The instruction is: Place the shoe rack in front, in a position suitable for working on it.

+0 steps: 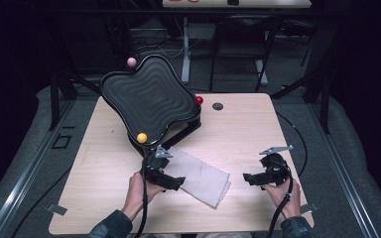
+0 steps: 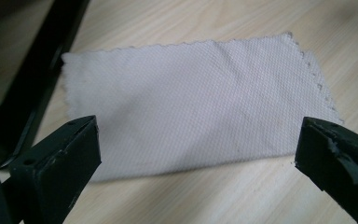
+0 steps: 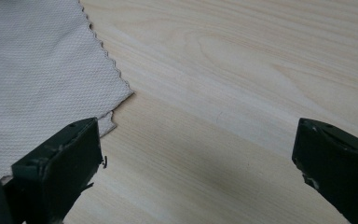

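The light wooden table (image 1: pixel 238 129) carries everything here, and the folded white cloth (image 1: pixel 201 177) on it serves as the landmark. Beyond the cloth's far-left corner stands a black wavy-ribbed tray (image 1: pixel 151 96), tilted on a dark stand, with a yellow ball (image 1: pixel 142 137), a red ball (image 1: pixel 199 100) and a pink ball (image 1: pixel 131 61) at its lobes. The cloth itself lies flat near the table's front edge, a folded rectangle with pinked edges, its long axis running from the far left, just by the stand's foot, down toward the near right. The left gripper (image 1: pixel 166 179) hovers over the cloth's left end, jaws spread wide; in the left gripper view the cloth (image 2: pixel 191 102) stretches out ahead between the two jaws. The right gripper (image 1: pixel 258 177) sits to the right of the cloth, apart from it, jaws also wide; in the right gripper view the cloth's corner (image 3: pixel 37 74) lies just beyond its left jaw, bare wood between the jaws.
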Demonstrator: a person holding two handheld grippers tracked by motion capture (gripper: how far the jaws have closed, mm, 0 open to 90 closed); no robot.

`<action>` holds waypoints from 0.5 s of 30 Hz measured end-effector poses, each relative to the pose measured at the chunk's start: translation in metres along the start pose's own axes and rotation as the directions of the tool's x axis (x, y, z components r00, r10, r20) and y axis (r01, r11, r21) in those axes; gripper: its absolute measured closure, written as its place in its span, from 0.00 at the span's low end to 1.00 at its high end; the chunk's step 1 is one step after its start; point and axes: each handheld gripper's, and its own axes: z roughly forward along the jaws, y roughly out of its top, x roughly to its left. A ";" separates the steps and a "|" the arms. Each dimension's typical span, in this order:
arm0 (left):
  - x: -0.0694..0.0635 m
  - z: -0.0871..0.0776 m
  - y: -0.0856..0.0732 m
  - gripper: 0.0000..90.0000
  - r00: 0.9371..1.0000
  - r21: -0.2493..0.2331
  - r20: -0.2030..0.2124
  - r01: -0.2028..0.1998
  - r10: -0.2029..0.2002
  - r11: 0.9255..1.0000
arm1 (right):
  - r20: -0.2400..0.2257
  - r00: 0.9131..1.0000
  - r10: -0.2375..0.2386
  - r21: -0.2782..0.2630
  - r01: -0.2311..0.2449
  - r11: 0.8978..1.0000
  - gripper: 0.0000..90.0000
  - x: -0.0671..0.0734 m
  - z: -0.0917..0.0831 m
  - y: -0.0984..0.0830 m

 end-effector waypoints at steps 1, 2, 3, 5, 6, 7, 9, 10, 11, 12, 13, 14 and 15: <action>0.000 0.000 0.000 0.00 1.000 0.000 0.000 0.000 0.000 1.000 | 0.000 1.000 0.000 0.000 0.000 1.000 0.01 0.000 0.000 0.000; -0.002 0.007 0.001 0.00 1.000 0.014 0.007 -0.006 0.006 1.000 | -0.004 1.000 0.002 -0.003 -0.002 1.000 0.01 0.000 0.000 0.000; -0.004 0.013 0.001 0.00 1.000 0.031 0.008 -0.016 0.016 0.999 | -0.004 1.000 0.002 -0.003 -0.002 1.000 0.01 0.000 0.000 0.000; -0.006 0.024 0.001 0.00 1.000 0.057 0.009 -0.023 0.022 0.998 | -0.005 1.000 0.006 -0.003 -0.006 1.000 0.01 -0.001 0.000 -0.001; -0.007 0.034 0.002 0.00 1.000 0.072 0.013 -0.021 0.020 0.997 | -0.006 1.000 0.005 0.000 -0.005 1.000 0.01 -0.001 0.000 -0.001; -0.007 0.038 0.003 0.00 1.000 0.077 0.014 -0.021 0.020 0.997 | -0.007 1.000 0.005 0.001 -0.005 1.000 0.01 -0.001 0.000 -0.001; -0.008 0.042 0.004 0.00 1.000 0.087 0.011 -0.027 0.026 0.996 | -0.009 1.000 0.007 0.003 -0.007 1.000 0.01 -0.001 0.001 -0.001; -0.008 0.045 0.005 0.00 1.000 0.095 0.012 -0.030 0.029 0.995 | -0.011 1.000 0.004 0.004 -0.003 1.000 0.01 -0.001 0.001 -0.001; -0.009 0.052 0.006 0.00 0.999 0.111 0.012 -0.034 0.033 0.993 | -0.016 1.000 0.000 0.007 0.000 1.000 0.01 0.000 0.001 -0.001; -0.009 0.052 0.006 0.00 0.999 0.111 0.012 -0.034 0.033 0.993 | -0.015 1.000 0.001 0.006 -0.001 1.000 0.01 0.000 0.001 -0.001; -0.009 0.055 0.007 0.00 0.999 0.119 0.010 -0.036 0.035 0.992 | -0.014 1.000 -0.001 0.007 0.001 1.000 0.01 0.001 0.001 -0.001; -0.010 0.058 0.007 0.00 0.999 0.128 0.009 -0.038 0.037 0.991 | -0.014 1.000 -0.001 0.007 0.001 1.000 0.01 0.001 0.001 -0.001; -0.010 0.061 0.008 0.00 0.999 0.138 0.011 -0.039 0.038 0.990 | -0.012 1.000 -0.003 0.009 0.003 1.000 0.01 0.001 0.001 -0.001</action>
